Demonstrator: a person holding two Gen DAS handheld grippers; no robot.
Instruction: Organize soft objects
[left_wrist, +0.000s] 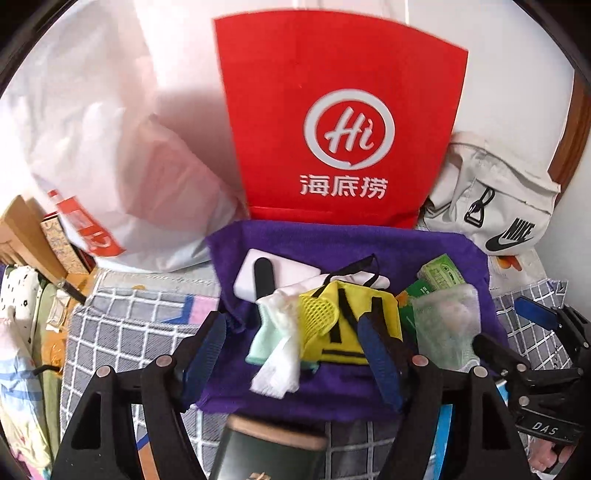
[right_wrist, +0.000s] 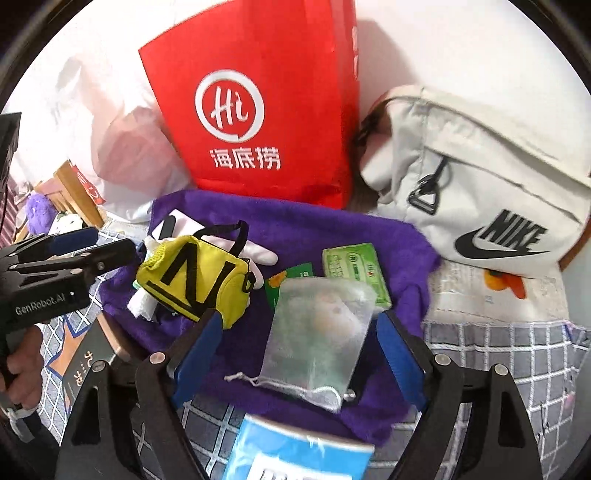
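Observation:
A purple towel (left_wrist: 369, 240) (right_wrist: 314, 229) lies on the checked bed cover and carries the loose items. A yellow pouch (left_wrist: 351, 325) (right_wrist: 199, 277) with black marks lies on it, with a white tissue (left_wrist: 280, 362) and a mint-green cloth (left_wrist: 264, 343) at its left. A translucent drawstring mesh bag (right_wrist: 317, 332) (left_wrist: 443, 325) lies right of the pouch. My left gripper (left_wrist: 295, 350) is open, its jaws either side of the tissue and pouch. My right gripper (right_wrist: 299, 350) is open, its jaws either side of the mesh bag.
A red paper bag (left_wrist: 340, 122) (right_wrist: 258, 110) stands behind the towel. A white Nike bag (right_wrist: 480, 192) lies at the right, a white plastic bag (left_wrist: 110, 166) at the left. A white power bank (left_wrist: 273, 277), green tissue packs (right_wrist: 354, 269), a dark box (left_wrist: 266, 454) and a blue pack (right_wrist: 295, 454) lie nearby.

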